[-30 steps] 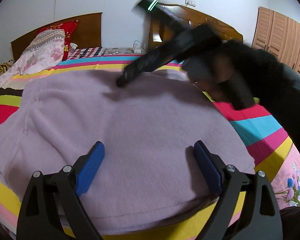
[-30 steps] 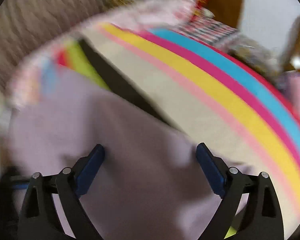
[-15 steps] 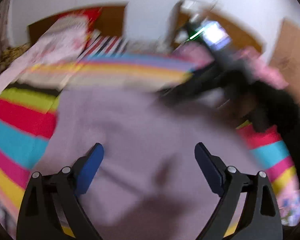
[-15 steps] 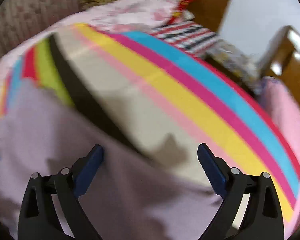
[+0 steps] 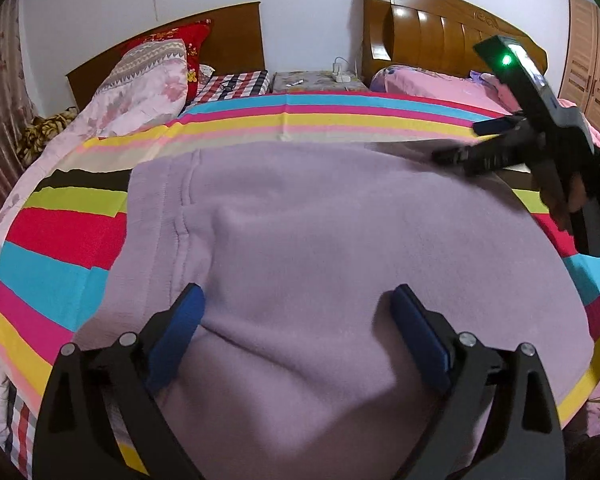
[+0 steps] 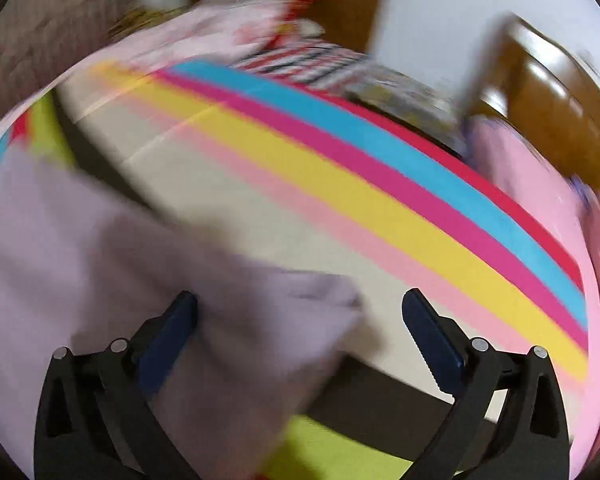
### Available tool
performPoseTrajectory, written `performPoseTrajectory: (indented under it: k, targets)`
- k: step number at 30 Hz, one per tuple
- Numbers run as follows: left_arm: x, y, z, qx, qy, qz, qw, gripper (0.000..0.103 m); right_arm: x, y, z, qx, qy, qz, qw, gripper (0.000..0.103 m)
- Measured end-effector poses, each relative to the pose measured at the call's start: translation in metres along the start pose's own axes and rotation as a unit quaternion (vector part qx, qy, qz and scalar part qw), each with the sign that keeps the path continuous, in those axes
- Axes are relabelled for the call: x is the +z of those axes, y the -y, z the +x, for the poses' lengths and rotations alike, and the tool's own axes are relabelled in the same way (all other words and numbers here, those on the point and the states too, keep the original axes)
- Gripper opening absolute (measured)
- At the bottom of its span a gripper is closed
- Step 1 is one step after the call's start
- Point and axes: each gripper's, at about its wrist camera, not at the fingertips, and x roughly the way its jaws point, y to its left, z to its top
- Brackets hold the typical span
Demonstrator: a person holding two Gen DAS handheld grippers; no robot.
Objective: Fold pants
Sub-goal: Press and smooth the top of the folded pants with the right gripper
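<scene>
Lilac pants [image 5: 340, 248] flat on my striped bed [image 5: 60, 240], beneath left tongs [image 5: 296, 320] just widened, empty, right tongs [image 6: 300, 320] likewise over the pants' corner.

A striped bedsheet [image 5: 284, 120] in cyan, magenta, yellow, red and lime bands is covering the bed. A floral quilt [image 5: 140, 80] is lying against a red pillow [image 5: 192, 40] below a dark wooden headboard [image 5: 236, 36]. A nightstand [image 5: 312, 80] is standing between the beds, carrying a white charger [image 5: 342, 76]. A lighter headboard [image 5: 432, 28] is backing pink bedding [image 5: 432, 84]; a wardrobe [image 5: 592, 60] is standing at right.
</scene>
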Motion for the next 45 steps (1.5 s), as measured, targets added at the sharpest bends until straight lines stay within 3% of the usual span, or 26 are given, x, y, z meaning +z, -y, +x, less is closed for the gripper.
performPoseTrajectory:
  k: [2,3,6,7,10,13,14,16,19,22,25,28,31,33,35,38,42,45]
  targets:
    - [0.0,0.0,0.001,0.001,-0.001,0.0,1.0,0.094,0.0,0.008,-0.015,-0.045,0.026,0.025,0.998,0.098]
    - [0.001,0.0,0.001,0.001,-0.001,0.0,1.0,0.095,-0.002,0.008,-0.024,-0.042,0.036,0.031,0.998,0.098]
    - [0.0,0.002,0.002,0.005,0.003,0.002,1.0,0.095,-0.014,0.001,-0.038,0.038,0.043,0.023,0.998,0.098]
    - [-0.001,0.002,0.001,0.005,0.003,0.002,1.0,0.095,-0.019,-0.006,-0.037,0.047,0.036,0.004,0.998,0.098]
    - [0.0,0.002,0.003,0.005,0.005,0.002,1.0,0.095,-0.033,-0.003,-0.018,-0.03,0.013,-0.011,0.999,0.098]
    - [-0.002,0.004,0.002,0.006,0.005,0.003,1.0,0.095,-0.041,0.034,-0.023,-0.033,0.02,0.1,0.994,0.098]
    - [-0.002,0.005,0.002,0.006,0.006,0.003,1.0,0.095,-0.043,0.036,-0.03,-0.043,0.03,0.106,0.993,0.098]
    - [-0.003,0.005,0.002,0.006,0.007,0.004,0.9999,0.095,-0.045,0.03,-0.05,-0.048,0.058,0.101,0.992,0.098]
    - [-0.003,0.005,0.003,0.007,0.009,0.004,0.9999,0.096,-0.053,0.011,-0.073,-0.023,0.079,0.081,0.993,0.098]
    - [-0.004,0.007,0.003,0.009,0.011,0.004,0.9999,0.096,-0.073,-0.014,-0.085,-0.002,0.081,0.024,0.996,0.098]
    - [-0.005,0.009,0.003,0.011,0.01,0.005,0.9999,0.096,-0.068,-0.008,-0.07,-0.039,0.068,0.013,0.997,0.098]
    - [-0.005,0.011,0.003,0.015,0.012,0.006,0.9998,0.096,-0.046,0.024,-0.056,-0.008,0.065,0.09,0.994,0.098]
    - [-0.005,0.011,0.003,0.017,0.011,0.004,0.9998,0.096,-0.023,0.027,-0.019,0.053,0.025,0.076,0.995,0.098]
    - [-0.004,0.011,0.002,0.017,0.01,0.004,0.9998,0.096,-0.015,0.031,0.013,0.041,-0.001,0.056,0.998,0.098]
    - [-0.005,0.011,0.002,0.016,0.009,0.006,0.9998,0.096,-0.017,0.052,0.019,0.068,0.006,0.118,0.991,0.098]
    - [-0.005,0.011,0.001,0.015,0.012,0.007,0.9998,0.096,-0.026,0.062,-0.004,0.015,0.037,0.16,0.986,0.098]
    - [-0.006,0.014,0.002,0.021,0.016,0.009,0.9996,0.098,-0.034,0.015,-0.034,0.057,0.06,0.076,0.994,0.098]
    - [-0.006,0.014,0.002,0.021,0.016,0.008,0.9996,0.098,-0.035,-0.015,-0.027,0.032,0.05,0.003,0.998,0.098]
